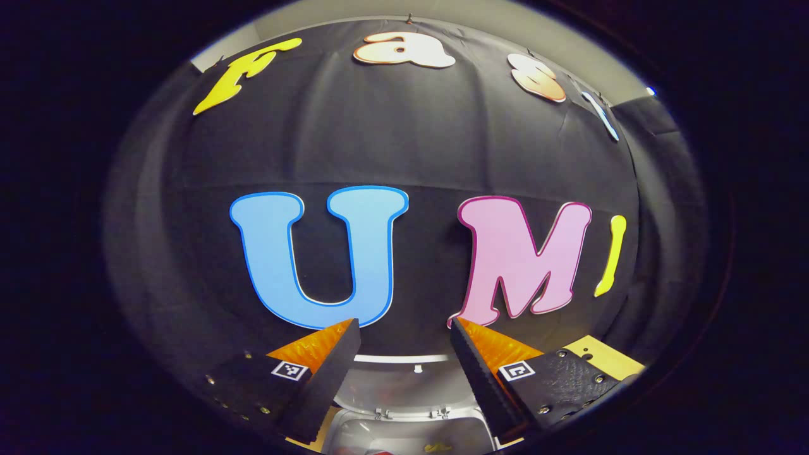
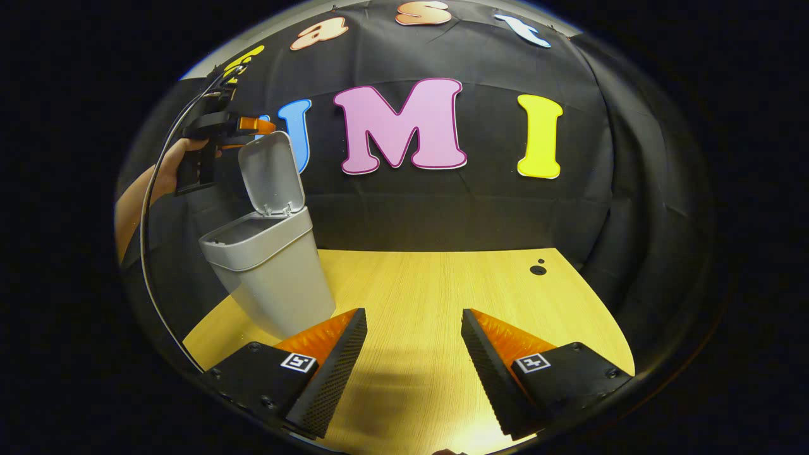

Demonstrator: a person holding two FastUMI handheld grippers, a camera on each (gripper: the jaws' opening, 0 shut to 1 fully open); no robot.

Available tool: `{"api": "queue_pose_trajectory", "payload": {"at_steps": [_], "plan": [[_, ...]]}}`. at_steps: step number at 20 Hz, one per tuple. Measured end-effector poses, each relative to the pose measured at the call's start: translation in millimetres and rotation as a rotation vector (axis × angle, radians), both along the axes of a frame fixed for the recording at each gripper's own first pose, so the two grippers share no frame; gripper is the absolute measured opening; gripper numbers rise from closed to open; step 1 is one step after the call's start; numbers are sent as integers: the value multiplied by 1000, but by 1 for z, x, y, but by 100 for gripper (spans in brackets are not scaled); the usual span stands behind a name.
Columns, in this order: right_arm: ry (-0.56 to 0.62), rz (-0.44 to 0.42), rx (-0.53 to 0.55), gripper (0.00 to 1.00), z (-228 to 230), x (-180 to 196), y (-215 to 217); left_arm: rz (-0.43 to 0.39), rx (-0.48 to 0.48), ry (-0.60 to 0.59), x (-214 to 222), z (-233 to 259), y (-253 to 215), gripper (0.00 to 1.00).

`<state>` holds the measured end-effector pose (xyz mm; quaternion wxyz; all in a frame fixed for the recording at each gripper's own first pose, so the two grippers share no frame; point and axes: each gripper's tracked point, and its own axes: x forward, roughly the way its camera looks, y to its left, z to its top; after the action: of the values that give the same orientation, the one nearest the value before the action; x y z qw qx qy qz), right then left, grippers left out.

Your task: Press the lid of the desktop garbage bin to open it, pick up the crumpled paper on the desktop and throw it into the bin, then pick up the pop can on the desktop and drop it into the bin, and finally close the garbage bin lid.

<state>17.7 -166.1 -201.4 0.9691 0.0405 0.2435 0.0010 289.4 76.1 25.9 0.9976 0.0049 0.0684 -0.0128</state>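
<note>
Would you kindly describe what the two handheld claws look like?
Each claw, left claw and right claw, has two wedge-shaped fingers with ribbed inner faces, on black bolted blocks bearing small square black-and-white tags. In the right gripper view, a thin cable loops down from the left claw's black handle.

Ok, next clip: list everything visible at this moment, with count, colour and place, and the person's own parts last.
garbage bin: one, light grey, on the table's left side.
lid: one, light grey, hinged upright at the bin's back, open.
table: one, light wood, with two small dark holes near the far right corner.
cable: one, dark, hanging from the left gripper.
left gripper: open, above the open bin.
right gripper: open, holding nothing, over bare table.
hand: one, holding the left gripper, behind the bin.
</note>
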Motion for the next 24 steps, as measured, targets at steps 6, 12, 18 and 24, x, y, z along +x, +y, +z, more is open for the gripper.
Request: {"api": "queue_pose_trajectory", "payload": {"at_steps": [6,12,18,24], "plan": [[-17,65,-9,98,7,7,4,21,-29,69,-45,-11,1,94],[-9,153,-5,98,0,-1,11,107,-89,52,-96,-37,1,94],[2,192,-24,98,-5,-17,2,145,-132,112,-142,-111,-6,95],[-6,193,-36,98,-6,-27,-10,180,-119,147,-155,-157,-7,95]]}}
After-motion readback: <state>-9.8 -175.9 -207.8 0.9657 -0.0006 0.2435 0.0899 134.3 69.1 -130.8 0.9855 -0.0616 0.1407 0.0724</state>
